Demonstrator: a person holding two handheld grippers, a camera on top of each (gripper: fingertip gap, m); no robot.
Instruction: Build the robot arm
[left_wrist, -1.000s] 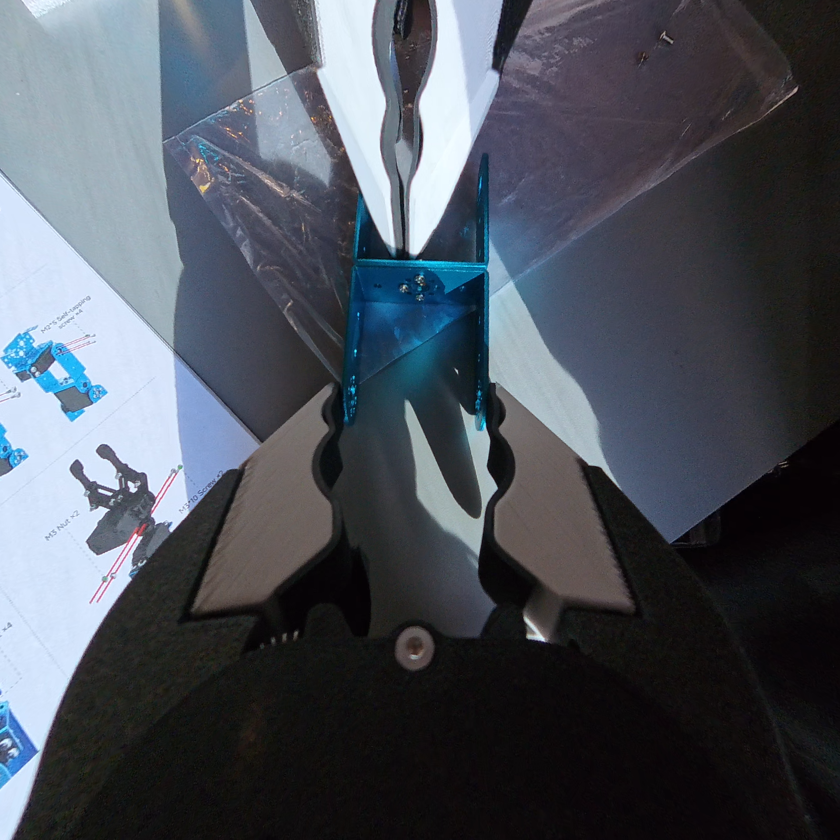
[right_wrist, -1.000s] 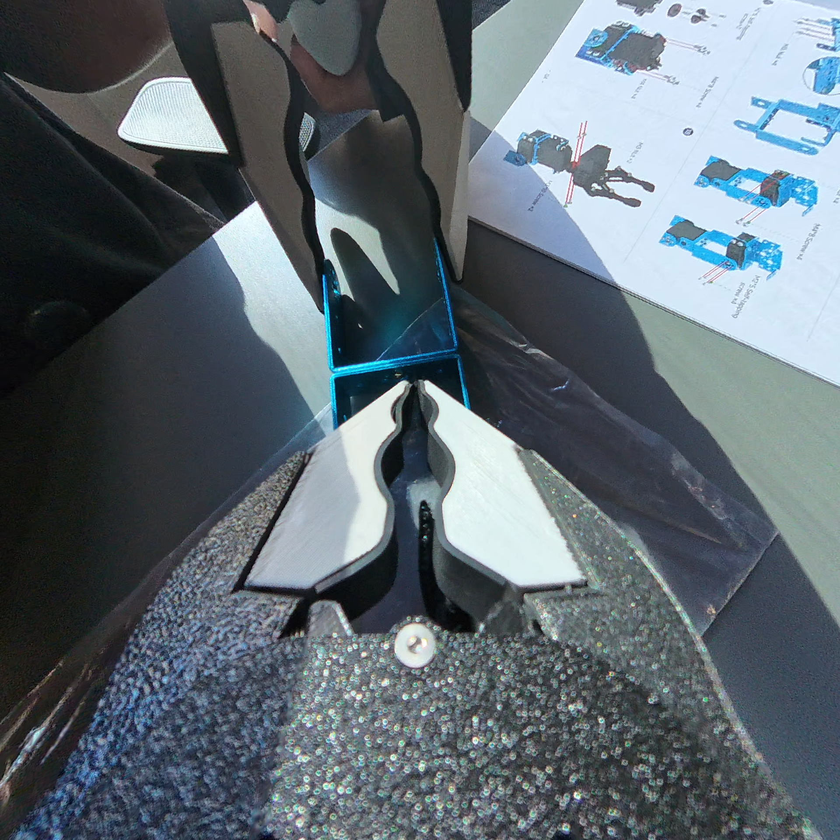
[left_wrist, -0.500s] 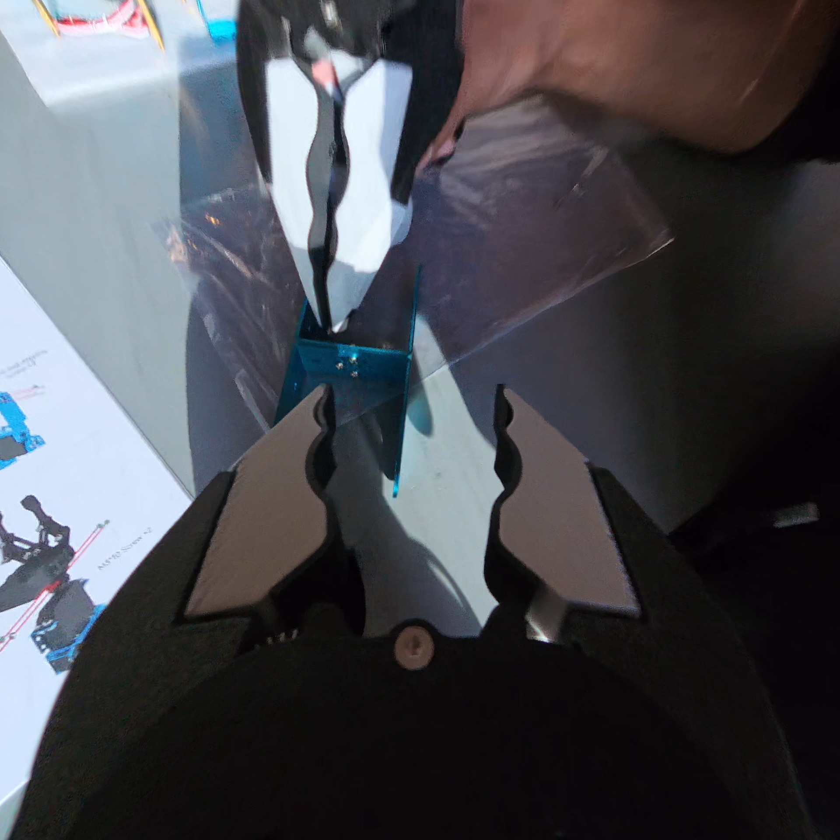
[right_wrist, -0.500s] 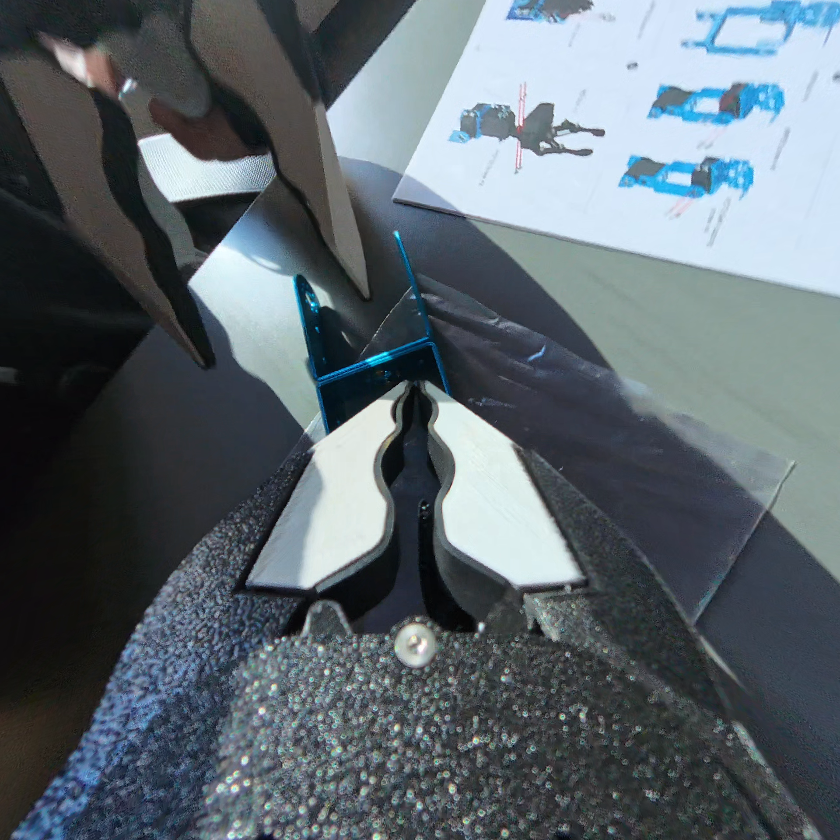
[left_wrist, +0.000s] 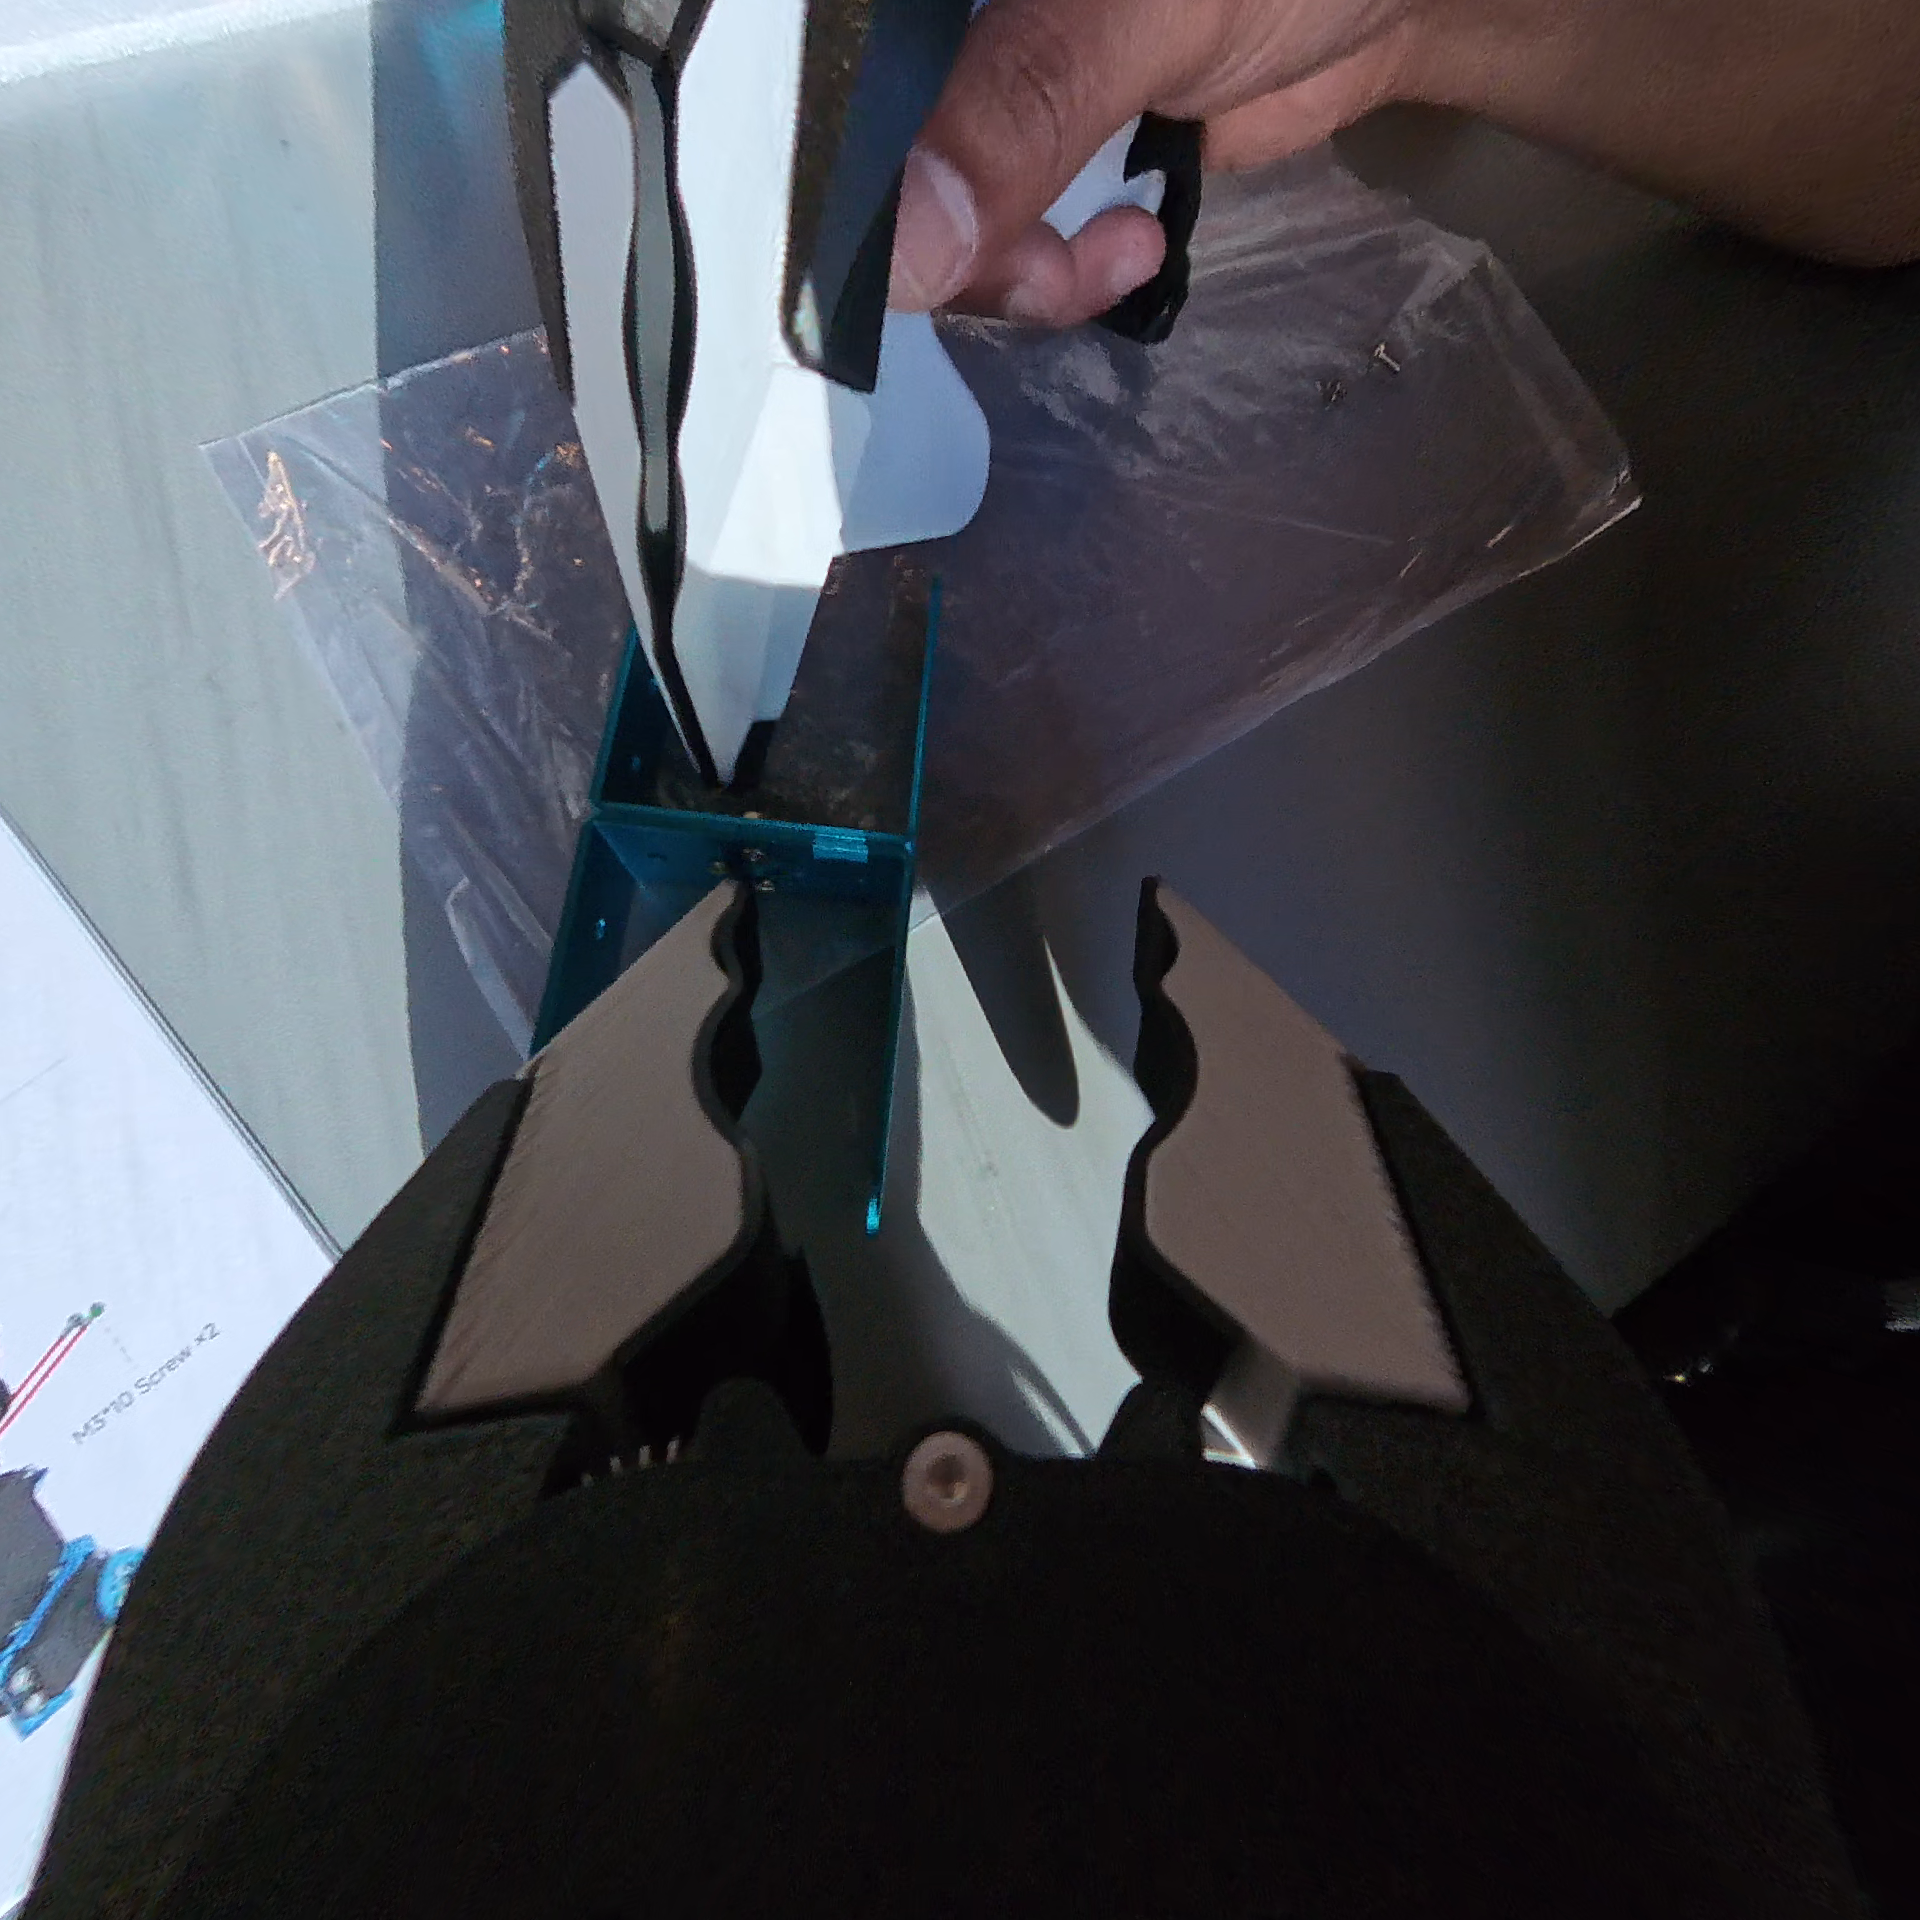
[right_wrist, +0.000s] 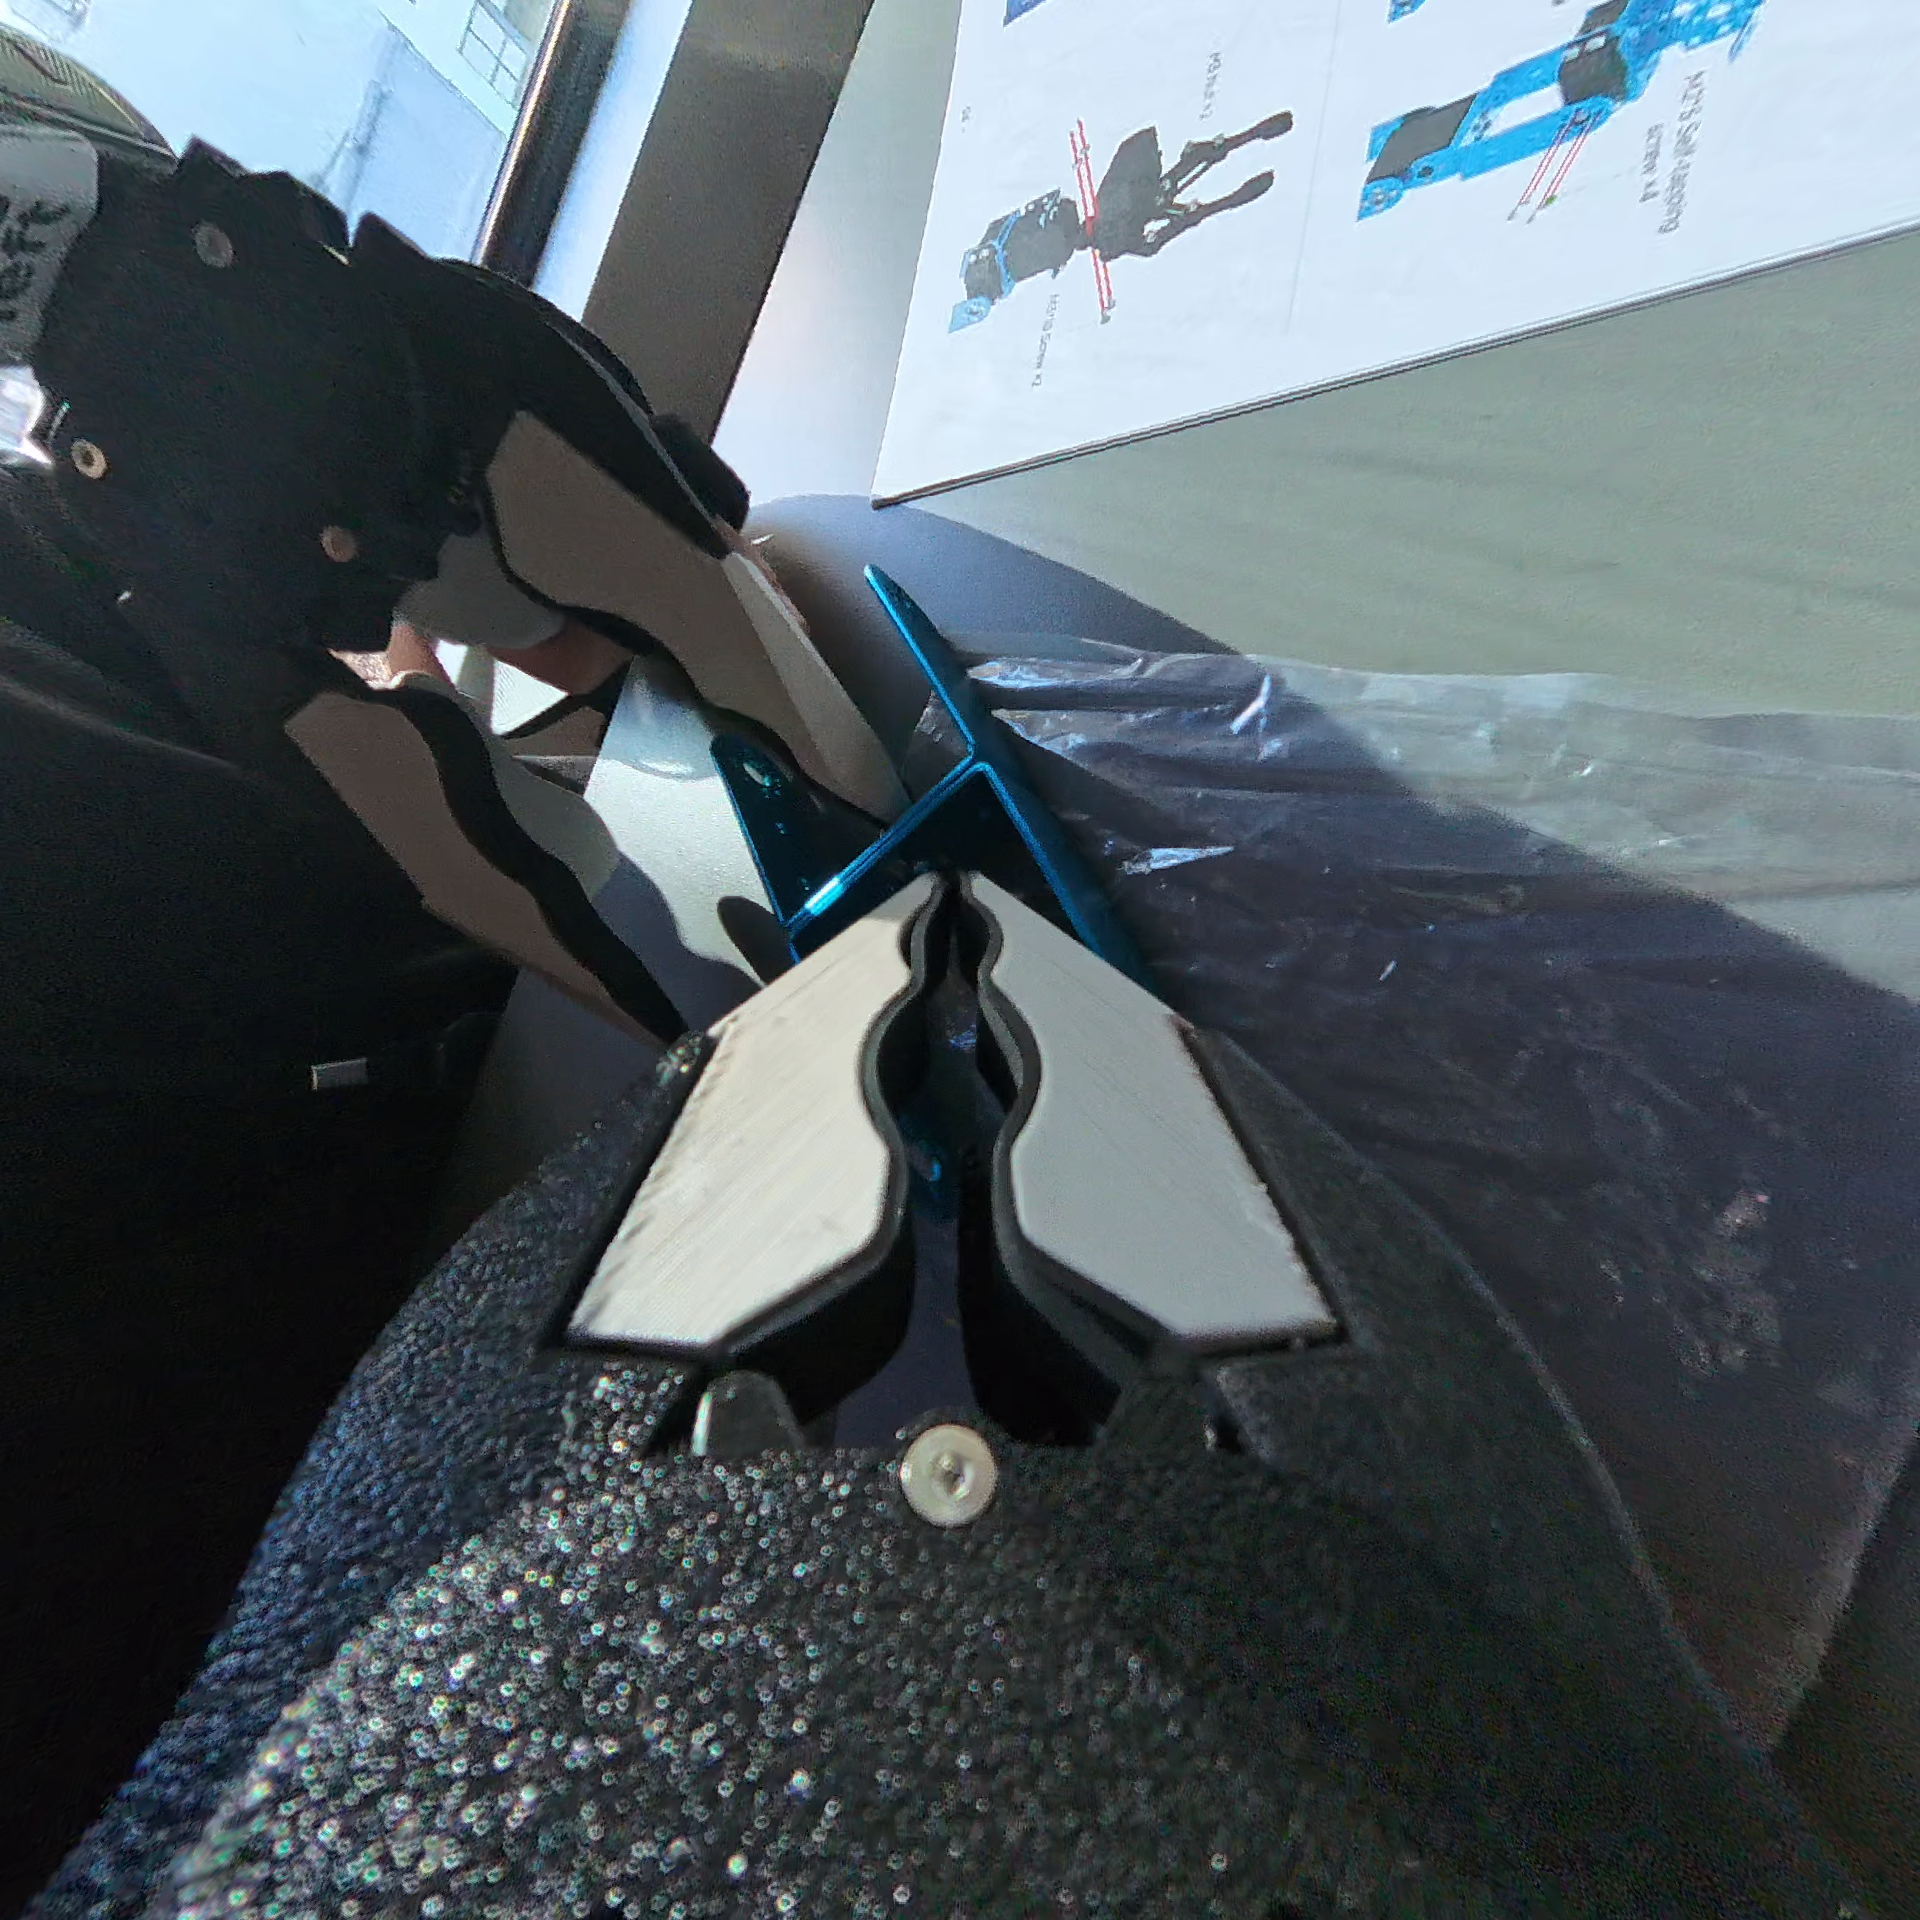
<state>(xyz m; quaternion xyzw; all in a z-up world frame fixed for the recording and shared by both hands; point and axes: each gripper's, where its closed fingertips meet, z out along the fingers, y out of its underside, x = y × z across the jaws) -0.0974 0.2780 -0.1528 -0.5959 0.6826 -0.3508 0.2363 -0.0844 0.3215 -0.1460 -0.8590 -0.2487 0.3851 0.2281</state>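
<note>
The right gripper (right_wrist: 954, 888) is pinched nearly closed on one thin wall of the blue bracket (left_wrist: 800, 836); a sliver of blue shows between its fingers in the right wrist view. A hand (left_wrist: 1195, 104) holds that gripper from above. The bracket is an H-like piece of folded metal with a cross plate and small screws in its middle. It sits at the edge of a clear plastic bag (left_wrist: 1195, 582) on the grey surface (left_wrist: 156, 727). Whether its lower edges touch the surface, I cannot tell.

The left gripper (left_wrist: 940, 894) is spread wide and holds nothing. Its left finger reaches over the near half of the bracket, almost to the cross plate, and the bracket's near right wall stands between the two fingers, apart from both. A printed sheet (right_wrist: 1455, 208) with pictures of parts lies beside the bag.

The wall is thin and smooth, so a pinch near its edge probably lets the bracket pivot. A steady squeeze, square to the wall, would likely hold it best.
</note>
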